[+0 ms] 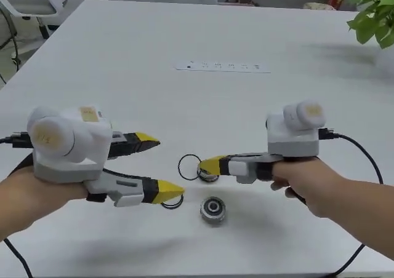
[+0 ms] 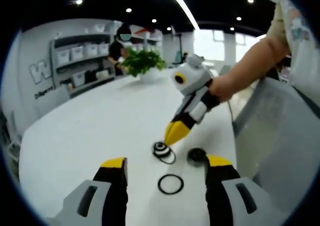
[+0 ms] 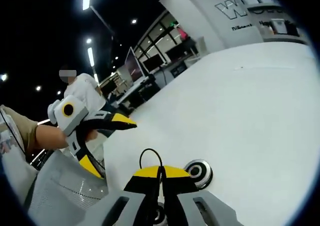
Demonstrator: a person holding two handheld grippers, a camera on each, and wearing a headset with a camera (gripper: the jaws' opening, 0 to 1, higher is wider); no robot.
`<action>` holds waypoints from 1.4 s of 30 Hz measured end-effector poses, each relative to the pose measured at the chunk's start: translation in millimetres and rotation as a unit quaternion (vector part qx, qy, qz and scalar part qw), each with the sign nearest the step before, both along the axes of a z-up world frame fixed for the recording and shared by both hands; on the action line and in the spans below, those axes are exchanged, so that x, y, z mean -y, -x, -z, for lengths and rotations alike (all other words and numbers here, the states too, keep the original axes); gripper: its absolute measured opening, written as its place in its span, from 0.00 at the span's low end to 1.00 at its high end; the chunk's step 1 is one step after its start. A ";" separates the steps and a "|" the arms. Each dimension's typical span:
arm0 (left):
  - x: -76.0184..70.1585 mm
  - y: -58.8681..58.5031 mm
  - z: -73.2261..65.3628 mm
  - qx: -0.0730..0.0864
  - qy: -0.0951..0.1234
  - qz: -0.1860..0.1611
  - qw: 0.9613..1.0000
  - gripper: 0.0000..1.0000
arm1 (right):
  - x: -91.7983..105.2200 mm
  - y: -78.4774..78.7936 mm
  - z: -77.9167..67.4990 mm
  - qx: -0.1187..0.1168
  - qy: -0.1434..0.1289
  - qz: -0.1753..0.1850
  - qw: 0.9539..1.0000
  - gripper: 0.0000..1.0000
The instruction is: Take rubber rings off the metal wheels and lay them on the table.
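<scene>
Logged left gripper [image 1: 167,167] spread wide above a loose ring [image 2: 170,175], right gripper [image 1: 204,165] closed against a wheel [image 1: 209,173] (pinch on anything unclear). Noted second wheel [image 1: 213,209] near.

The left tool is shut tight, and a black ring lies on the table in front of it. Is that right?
Not quite. The left tool is open, not shut: the left gripper view shows its two yellow tips standing wide apart. The black ring does lie on the table in front of it.
</scene>
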State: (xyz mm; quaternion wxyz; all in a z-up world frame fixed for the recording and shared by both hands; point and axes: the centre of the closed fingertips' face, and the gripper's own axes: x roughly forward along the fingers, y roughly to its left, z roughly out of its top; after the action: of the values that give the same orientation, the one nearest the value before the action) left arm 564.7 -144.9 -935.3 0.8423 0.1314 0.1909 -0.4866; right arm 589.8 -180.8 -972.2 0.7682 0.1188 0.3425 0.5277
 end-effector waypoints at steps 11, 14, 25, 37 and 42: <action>-16.7 5.7 5.9 -0.003 -0.006 -0.015 1.000 0.65 | -17.4 13.0 15.9 -0.021 0.028 -0.031 0.999 0.00; -19.2 7.5 7.2 -0.004 -0.008 -0.016 1.000 0.65 | -20.5 16.0 21.2 -0.027 0.037 -0.038 0.998 0.00; -24.6 9.6 10.2 -0.007 -0.010 -0.020 1.000 0.64 | -26.3 22.0 39.1 -0.036 0.072 -0.052 0.995 0.00; -26.8 9.2 13.5 -0.011 -0.015 -0.020 1.000 0.64 | -25.1 19.5 42.6 -0.033 0.081 -0.048 0.995 0.03; -26.9 8.4 15.2 -0.014 -0.017 -0.020 1.000 0.63 | -24.5 19.7 40.1 -0.026 0.077 -0.049 0.995 0.05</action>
State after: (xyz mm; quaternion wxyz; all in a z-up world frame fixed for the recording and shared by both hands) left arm 556.3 -118.0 -950.5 0.8469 0.1348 0.2134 -0.4680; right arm 570.1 -156.3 -1012.2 0.7394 0.0561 0.4074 0.5331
